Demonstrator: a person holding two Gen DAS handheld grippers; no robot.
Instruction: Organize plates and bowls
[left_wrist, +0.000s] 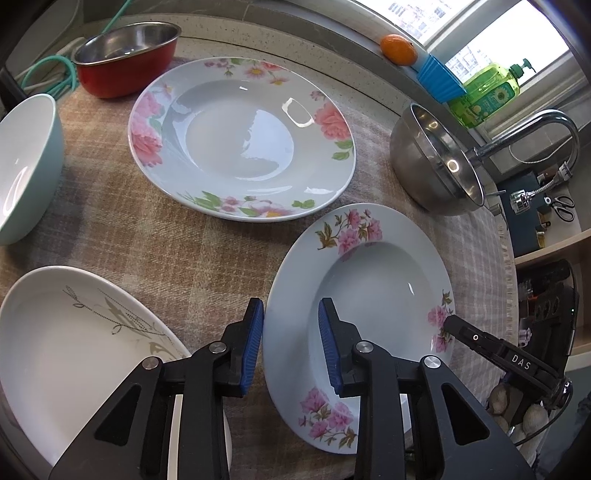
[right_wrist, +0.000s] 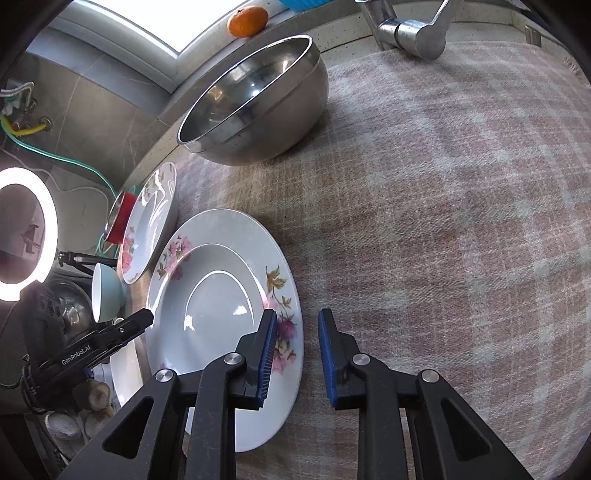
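So we're parked over the small pink-flowered plate (left_wrist: 373, 295), and everything below is placed off that. Going left to right in the left wrist view: far left of it sits the teal bowl (left_wrist: 26, 166), with the white plate with grey sprigs (left_wrist: 74, 339) just below that one. Up behind our plate there's the red bowl (left_wrist: 125, 59), then the big rose plate (left_wrist: 242, 138), and to the right of that the steel mixing bowl (left_wrist: 436, 166). All of it sits on the checked cloth (left_wrist: 147, 240).

Our left gripper (left_wrist: 291, 343) has its blue pads straddling the plate's left rim, one outside, one over the dish, with gaps showing, so no squeeze there. Our right gripper (right_wrist: 297, 354) does the same on the opposite rim, pads apart with cloth visible between them. The plate lies flat between both claws.
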